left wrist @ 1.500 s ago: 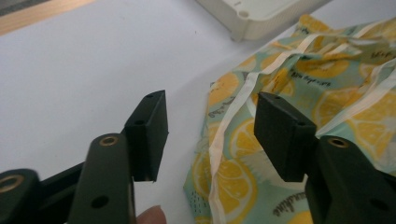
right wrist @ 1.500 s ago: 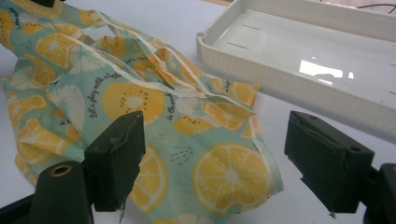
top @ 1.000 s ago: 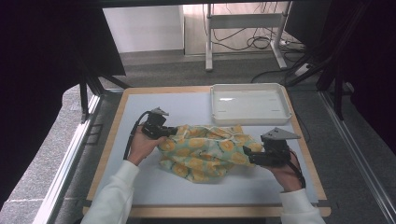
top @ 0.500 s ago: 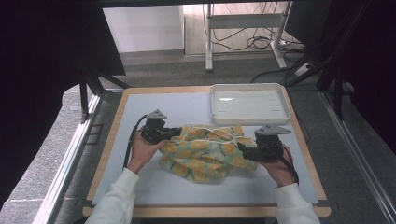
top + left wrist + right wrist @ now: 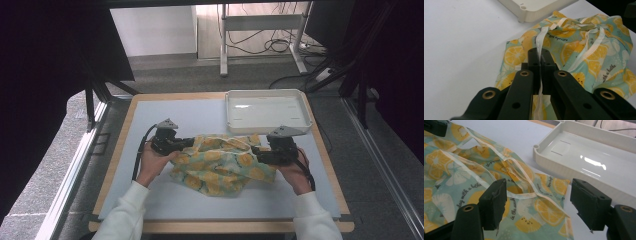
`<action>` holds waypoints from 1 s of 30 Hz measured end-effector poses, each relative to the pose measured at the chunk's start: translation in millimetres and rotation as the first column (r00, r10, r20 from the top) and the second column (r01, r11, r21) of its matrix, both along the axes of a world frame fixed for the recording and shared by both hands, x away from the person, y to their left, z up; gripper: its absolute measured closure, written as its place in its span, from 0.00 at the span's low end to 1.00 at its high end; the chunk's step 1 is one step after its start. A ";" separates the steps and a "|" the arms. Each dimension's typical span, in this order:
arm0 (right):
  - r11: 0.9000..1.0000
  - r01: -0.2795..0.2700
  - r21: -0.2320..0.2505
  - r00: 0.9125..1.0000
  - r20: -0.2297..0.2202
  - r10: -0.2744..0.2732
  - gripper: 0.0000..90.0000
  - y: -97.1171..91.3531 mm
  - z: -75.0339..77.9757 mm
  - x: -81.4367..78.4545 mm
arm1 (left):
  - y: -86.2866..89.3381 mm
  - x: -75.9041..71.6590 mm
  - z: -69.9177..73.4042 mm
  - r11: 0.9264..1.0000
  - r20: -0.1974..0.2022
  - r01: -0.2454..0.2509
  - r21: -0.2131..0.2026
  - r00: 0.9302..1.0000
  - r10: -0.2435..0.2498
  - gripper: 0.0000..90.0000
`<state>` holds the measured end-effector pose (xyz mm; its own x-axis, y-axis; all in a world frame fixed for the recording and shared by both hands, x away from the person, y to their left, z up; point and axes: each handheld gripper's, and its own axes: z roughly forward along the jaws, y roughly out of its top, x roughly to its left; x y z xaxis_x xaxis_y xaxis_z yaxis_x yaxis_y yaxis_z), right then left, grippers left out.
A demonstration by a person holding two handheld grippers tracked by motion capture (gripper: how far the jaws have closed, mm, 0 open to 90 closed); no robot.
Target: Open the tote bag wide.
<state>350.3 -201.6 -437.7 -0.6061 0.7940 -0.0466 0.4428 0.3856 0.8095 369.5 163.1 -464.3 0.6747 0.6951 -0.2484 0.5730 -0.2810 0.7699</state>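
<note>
A white mat covers the bench (image 5: 165,207), whose wooden edge shows on all four sides; grey carpet, a dark curtain and a white-legged stand with loose cables lie beyond the far edge.

Left tool (image 5: 186,143): held in the person's left hand (image 5: 152,164), jaws pressed together on a white ribbon tie (image 5: 539,43) of the lemon-print cloth (image 5: 222,162). In the left gripper view the tie runs up out of the shut jaws to the gathered top of the cloth. Bare mat lies to the outer side of this tool and ahead of it, up to the bench's far edge.

Between the two tools: the cloth lies crumpled on the mat, pale green with yellow lemon slices and white ties (image 5: 524,195) crossing its folds.

Right tool (image 5: 256,150): held in the person's right hand (image 5: 296,174), jaws spread and just been closing, with a corner of the cloth and one tie lying between them; the pads stand clear of the fabric on both sides. Just beyond this tool sits a white plastic tray (image 5: 300,107), its near wall close to the cloth's edge. A narrow strip of mat lies outside this tool, before the bench's right edge.
</note>
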 end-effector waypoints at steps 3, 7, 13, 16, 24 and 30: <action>1.000 -0.003 0.011 1.000 -0.002 0.003 0.34 -0.9 -0.9 1.9 | 1.2 1.2 0.9 1.000 -0.007 0.001 -0.022 1.000 -0.001 0.99; 1.000 -0.002 0.006 1.000 -0.017 0.002 0.35 -0.5 -5.4 6.9 | 2.0 1.8 1.4 1.000 -0.008 0.004 -0.030 1.000 -0.004 0.99; 1.000 -0.016 -0.018 0.999 -0.033 0.015 0.36 4.5 -11.8 15.0 | 2.0 2.3 1.2 1.000 -0.009 0.003 -0.029 1.000 -0.004 1.00; 1.000 -0.024 -0.020 0.999 -0.042 0.023 0.37 6.8 -14.6 18.2 | 0.1 2.1 0.7 1.000 -0.010 0.006 -0.022 1.000 -0.007 1.00; 0.998 -0.064 -0.027 0.997 -0.049 0.063 0.43 20.7 -16.6 36.8 | -0.5 2.0 0.7 1.000 -0.010 0.008 -0.025 1.000 -0.008 0.99; 0.993 -0.103 -0.065 0.993 -0.058 0.099 0.47 35.5 -19.9 46.4 | -2.3 2.1 1.1 1.000 -0.009 0.010 -0.027 1.000 -0.010 0.99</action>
